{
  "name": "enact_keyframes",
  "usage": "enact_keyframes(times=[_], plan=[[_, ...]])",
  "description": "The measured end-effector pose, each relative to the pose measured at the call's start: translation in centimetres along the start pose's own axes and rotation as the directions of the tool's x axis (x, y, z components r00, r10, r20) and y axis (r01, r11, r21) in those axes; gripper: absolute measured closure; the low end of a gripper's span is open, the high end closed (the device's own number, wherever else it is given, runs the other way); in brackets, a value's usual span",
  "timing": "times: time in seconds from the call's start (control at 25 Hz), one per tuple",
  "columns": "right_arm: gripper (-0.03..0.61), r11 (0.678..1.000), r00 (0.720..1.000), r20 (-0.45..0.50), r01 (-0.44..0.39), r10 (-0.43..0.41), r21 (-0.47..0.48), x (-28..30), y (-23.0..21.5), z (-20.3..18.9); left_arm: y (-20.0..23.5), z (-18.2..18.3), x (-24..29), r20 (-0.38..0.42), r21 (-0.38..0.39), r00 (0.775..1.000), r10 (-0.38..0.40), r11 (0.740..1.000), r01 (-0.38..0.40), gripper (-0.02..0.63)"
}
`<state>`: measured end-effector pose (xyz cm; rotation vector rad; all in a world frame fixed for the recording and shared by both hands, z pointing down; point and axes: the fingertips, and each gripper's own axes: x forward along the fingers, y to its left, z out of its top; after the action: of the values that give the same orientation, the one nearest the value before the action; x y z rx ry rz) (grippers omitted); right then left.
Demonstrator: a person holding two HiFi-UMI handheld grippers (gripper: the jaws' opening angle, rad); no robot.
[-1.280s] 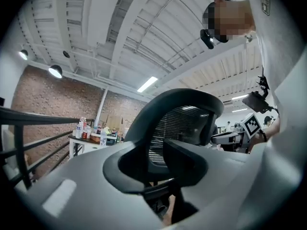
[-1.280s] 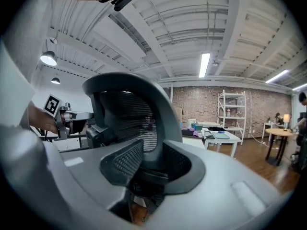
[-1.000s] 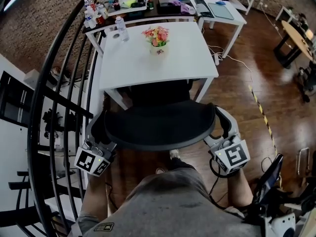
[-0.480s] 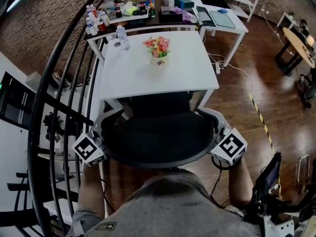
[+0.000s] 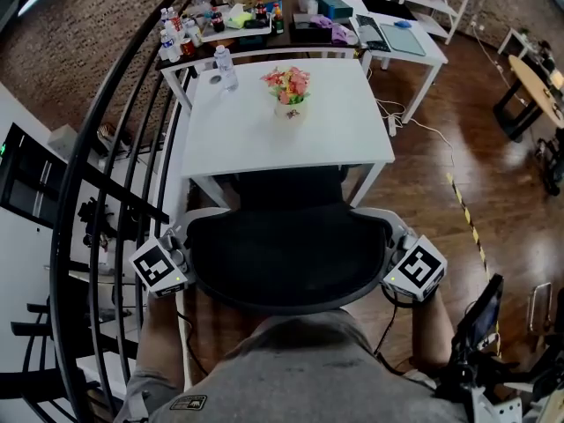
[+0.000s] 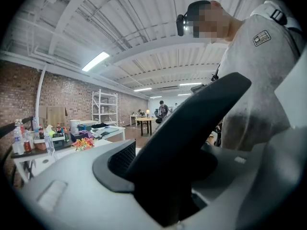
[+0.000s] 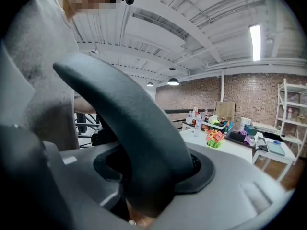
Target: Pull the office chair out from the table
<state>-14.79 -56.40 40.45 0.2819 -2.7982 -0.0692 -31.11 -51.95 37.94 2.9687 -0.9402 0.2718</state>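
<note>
On the table (image 5: 256, 130) a pot (image 5: 287, 110) holds flowers (image 5: 285, 83), left tongs (image 5: 187, 233) and right tongs (image 5: 394, 233) closing on the office chair (image 5: 286, 254).

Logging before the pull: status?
Left gripper, right gripper: jaws closing on chair back's edges. Chair partly under table. Railing close on left.

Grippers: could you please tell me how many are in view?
2: left gripper at the office chair backrest's left edge, right gripper at its right edge, each closing with that edge between its jaws.
</note>
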Motion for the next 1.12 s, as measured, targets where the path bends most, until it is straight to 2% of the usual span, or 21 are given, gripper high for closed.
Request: enact_keyframes(times=[0.48,1.12], plan=[[0.337,1.0,1.0,-0.025,-0.016,0.016,0.014,-1.3,2.5,-0.3,-2.9,0.2,-0.9,0.01,-0.008,1.0,-0.029,1.0,0.029,0.377],[0.371,0.999,0.998,-0.052,-0.024,0.027,0.045,-4.5,11.0,-1.3,-10.1,-0.3,-4.7,0.016,0.011,0.999,-0.032,0.999,0.032,0.37]])
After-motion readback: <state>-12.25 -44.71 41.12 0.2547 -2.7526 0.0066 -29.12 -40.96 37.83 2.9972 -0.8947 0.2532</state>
